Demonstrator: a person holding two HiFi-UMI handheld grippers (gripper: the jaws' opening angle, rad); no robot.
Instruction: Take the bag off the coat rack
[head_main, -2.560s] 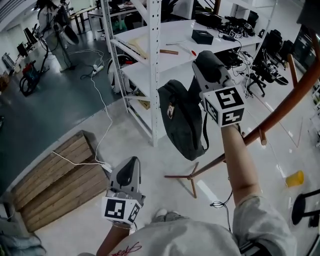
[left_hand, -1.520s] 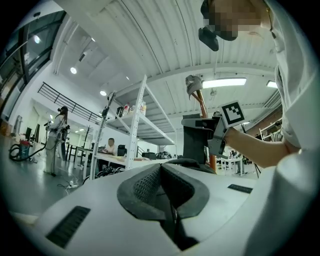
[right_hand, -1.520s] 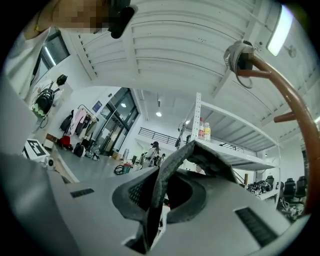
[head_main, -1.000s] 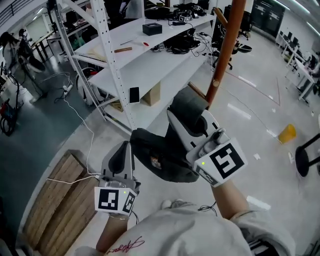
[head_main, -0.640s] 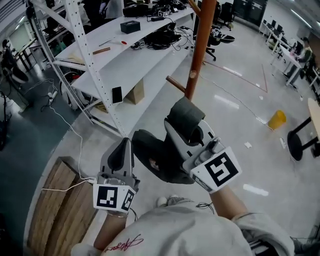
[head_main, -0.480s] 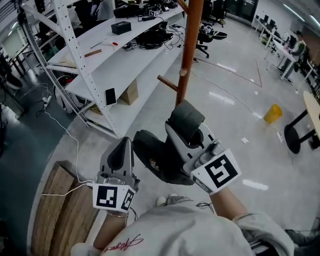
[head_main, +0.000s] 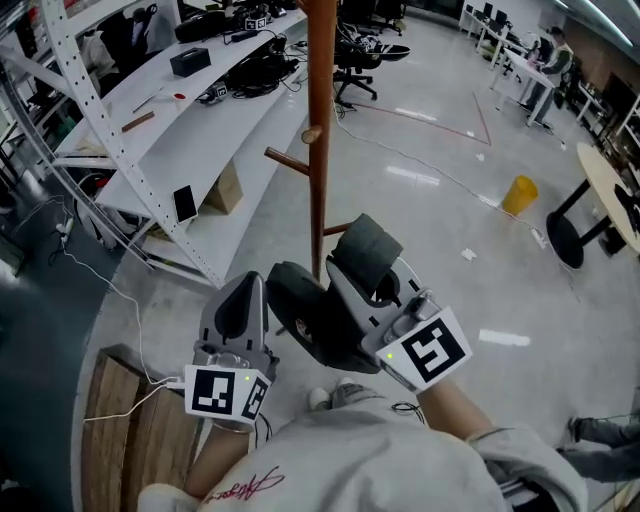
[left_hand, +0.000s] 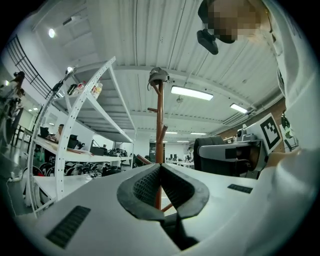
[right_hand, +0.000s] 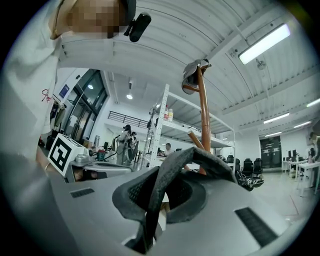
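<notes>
Beneath the right gripper (head_main: 363, 262), the soft dark fabric bag (head_main: 305, 322) hangs limp, clear of the brown wooden coat rack (head_main: 320, 130). Its jaws pinch the strap (right_hand: 161, 190), probably the surest hold. The left gripper (head_main: 243, 292) is pressed together, empty.

Count by kind
Two grippers, left gripper (head_main: 243, 295) and right gripper (head_main: 365, 245); one bag (head_main: 310, 322); one coat rack (head_main: 320, 130); one yellow container (head_main: 519, 194), perhaps a bin
</notes>
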